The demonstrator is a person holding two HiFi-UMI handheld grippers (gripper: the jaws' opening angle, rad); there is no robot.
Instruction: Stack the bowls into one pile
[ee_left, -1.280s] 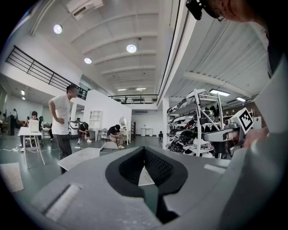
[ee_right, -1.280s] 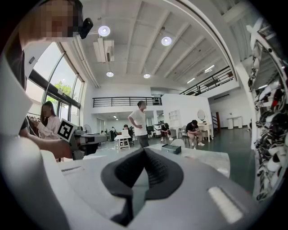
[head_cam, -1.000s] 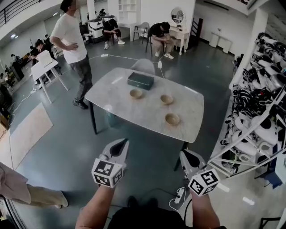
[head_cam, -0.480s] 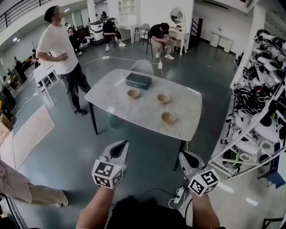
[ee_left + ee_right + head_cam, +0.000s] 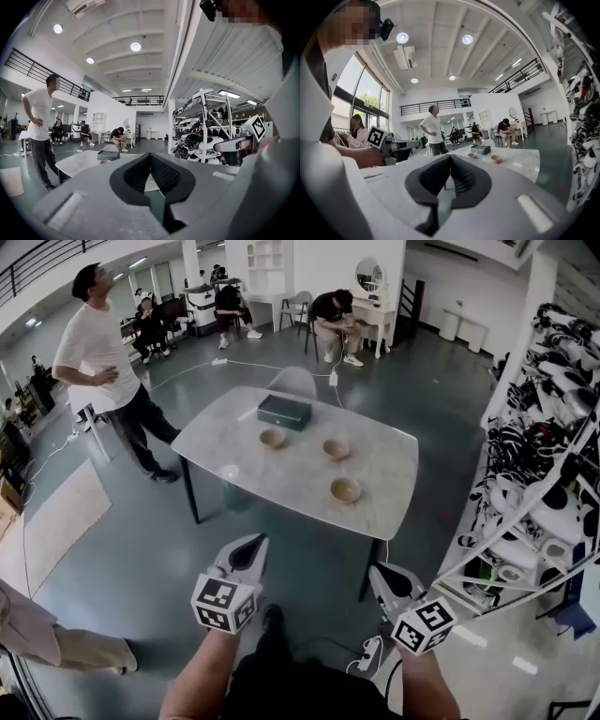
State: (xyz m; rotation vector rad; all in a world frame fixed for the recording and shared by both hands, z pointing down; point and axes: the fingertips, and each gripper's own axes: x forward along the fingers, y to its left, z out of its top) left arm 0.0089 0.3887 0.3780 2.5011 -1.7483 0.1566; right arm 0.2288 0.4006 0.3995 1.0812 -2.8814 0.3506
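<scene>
Marble-look counter (image 5: 234, 465) holds a dark box (image 5: 284, 412) and three separate bowls: first bowl (image 5: 273, 438) just beside the box, second bowl (image 5: 337, 449) to its right, third bowl (image 5: 345, 489) farthest from it. Left tongs (image 5: 253, 546) and right tongs (image 5: 382, 575) are closed on nothing, well short of the counter. This looks like the approach; next, get within reach and open one pair at a bowl.

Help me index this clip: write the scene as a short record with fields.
table: pale marble top
left bowl, middle bowl, near bowl: apart, none stacked
box: dark, behind left bowl
left gripper: shut, empty, short of table
right gripper: shut, empty, short of table
person: standing left of table
</scene>
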